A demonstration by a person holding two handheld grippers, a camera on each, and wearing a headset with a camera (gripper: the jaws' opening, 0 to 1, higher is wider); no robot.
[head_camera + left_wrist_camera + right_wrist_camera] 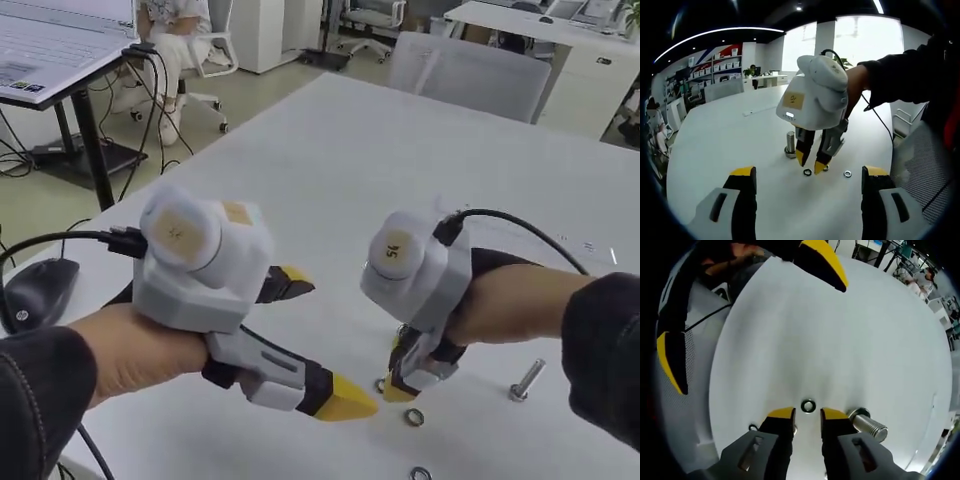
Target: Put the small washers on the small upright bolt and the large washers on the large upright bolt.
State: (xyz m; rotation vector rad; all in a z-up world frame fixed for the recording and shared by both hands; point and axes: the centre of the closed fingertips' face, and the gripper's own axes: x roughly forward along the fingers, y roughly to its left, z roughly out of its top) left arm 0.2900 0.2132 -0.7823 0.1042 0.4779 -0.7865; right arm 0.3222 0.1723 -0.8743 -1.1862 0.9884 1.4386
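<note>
By the desk's [350, 150] near edge, the left gripper [325, 340] has its jaws spread wide and holds nothing. Just beyond it, the right gripper [400, 388], jaws narrowly parted, points down at a washer [808, 405] lying beside the large upright bolt [867, 422]. The gripper stickers are too blurred to read.

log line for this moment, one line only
left gripper open, hovering | right gripper open, tips down at washer on table | upright bolt beside it
</note>
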